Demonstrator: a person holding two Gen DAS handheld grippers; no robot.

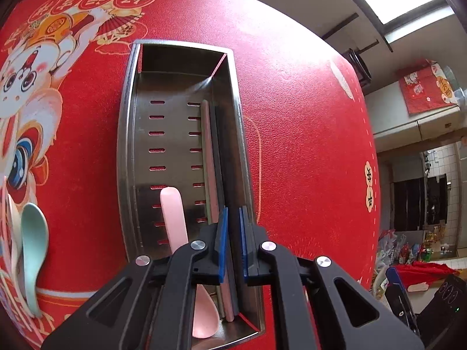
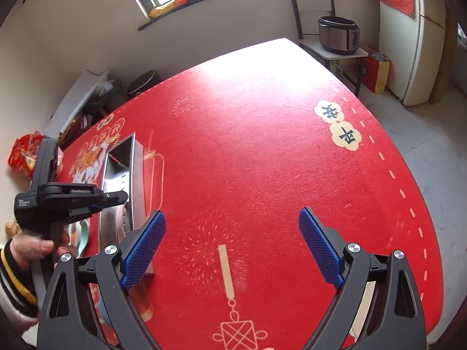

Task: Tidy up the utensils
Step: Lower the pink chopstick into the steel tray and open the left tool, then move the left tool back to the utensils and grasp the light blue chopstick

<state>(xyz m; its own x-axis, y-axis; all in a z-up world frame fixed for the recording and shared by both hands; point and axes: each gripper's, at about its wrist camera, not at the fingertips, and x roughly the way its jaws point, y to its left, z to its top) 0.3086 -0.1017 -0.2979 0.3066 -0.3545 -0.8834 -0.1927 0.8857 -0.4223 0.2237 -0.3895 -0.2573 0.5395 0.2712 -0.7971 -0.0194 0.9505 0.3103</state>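
The tray (image 1: pixel 130 134), a long steel box with rows of slots in its floor, lies on the red cloth (image 1: pixel 306 151) and runs away from the left wrist camera. Inside it, along the right wall, lie 2 chopsticks side by side: a pink chopstick (image 1: pixel 210 157) and a dark chopstick (image 1: pixel 219 157) just beside it, nearer the wall. A pink spoon (image 1: pixel 173 218) rests on the tray floor to their left, handle pointing away from the camera, bowl at the near end and partly hidden by the tool.

The left gripper (image 1: pixel 232 233) points steeply down over the right side of the tray. Its blue pads (image 1: pixel 223 245) stand nearly together with only a narrow gap. The dark chopstick runs through that gap; the pictures do not show the pads pressing on it.

Outside the tray, on the cloth at the left edge of the left wrist view, lies a mint spoon (image 1: pixel 33 239), with paler utensils beside it that the edge cuts off.

The right gripper (image 2: pixel 232 245) hovers over bare cloth to the right of the tray (image 2: pixel 137 180), jaws spread wide, nothing between them. In this view a hand (image 2: pixel 27 250) in a striped sleeve (image 2: pixel 13 277) holds the left gripper (image 2: pixel 113 198) over the tray.
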